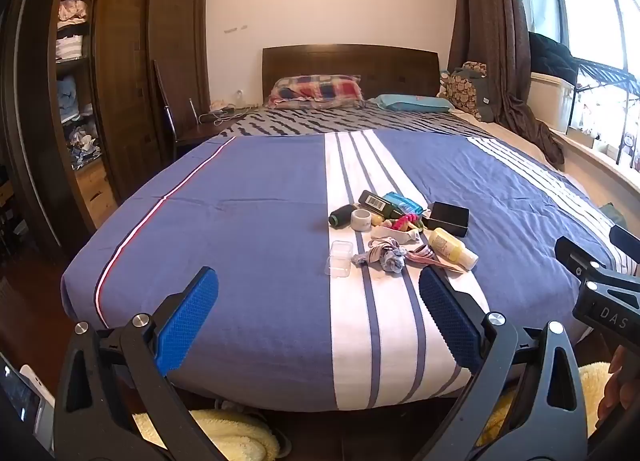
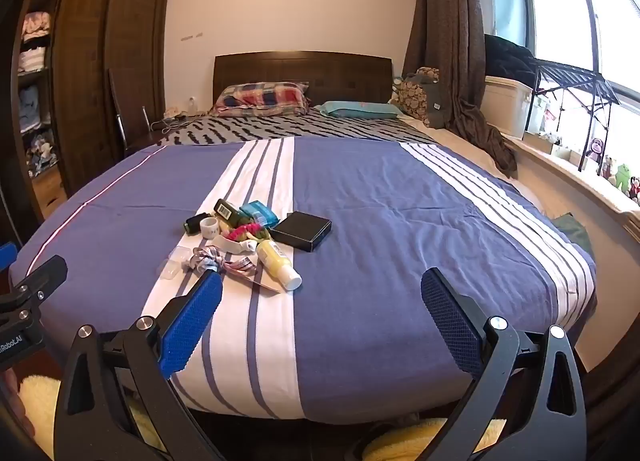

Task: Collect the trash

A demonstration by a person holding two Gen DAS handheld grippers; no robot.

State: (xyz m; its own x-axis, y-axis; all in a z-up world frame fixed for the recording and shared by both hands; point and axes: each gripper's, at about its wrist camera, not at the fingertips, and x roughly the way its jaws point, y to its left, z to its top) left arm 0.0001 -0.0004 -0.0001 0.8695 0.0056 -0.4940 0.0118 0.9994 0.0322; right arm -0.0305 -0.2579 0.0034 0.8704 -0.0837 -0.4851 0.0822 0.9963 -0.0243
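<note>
A heap of small items lies on the white stripe of the blue bedspread (image 1: 248, 229). It holds a yellow bottle (image 1: 452, 248) (image 2: 279, 264), a black box (image 1: 447, 217) (image 2: 303, 235), a clear plastic case (image 1: 340, 259) (image 2: 173, 261), a white tape roll (image 1: 361, 219) (image 2: 209, 227), a dark bottle with a barcode (image 1: 376, 203) (image 2: 229, 213), a blue packet (image 1: 402, 203) (image 2: 258, 213) and crumpled striped ribbon (image 1: 390, 257) (image 2: 218, 261). My left gripper (image 1: 318, 317) is open at the foot of the bed, short of the heap. My right gripper (image 2: 322, 319) is open too, right of the heap, nothing between its fingers.
Pillows (image 1: 316, 91) and a dark headboard (image 1: 352, 61) are at the far end. A wooden wardrobe (image 1: 132, 61) stands left, a curtain (image 1: 492, 29) and window sill with boxes right. Yellow fluffy slippers (image 1: 236, 433) lie on the floor under the bed's foot.
</note>
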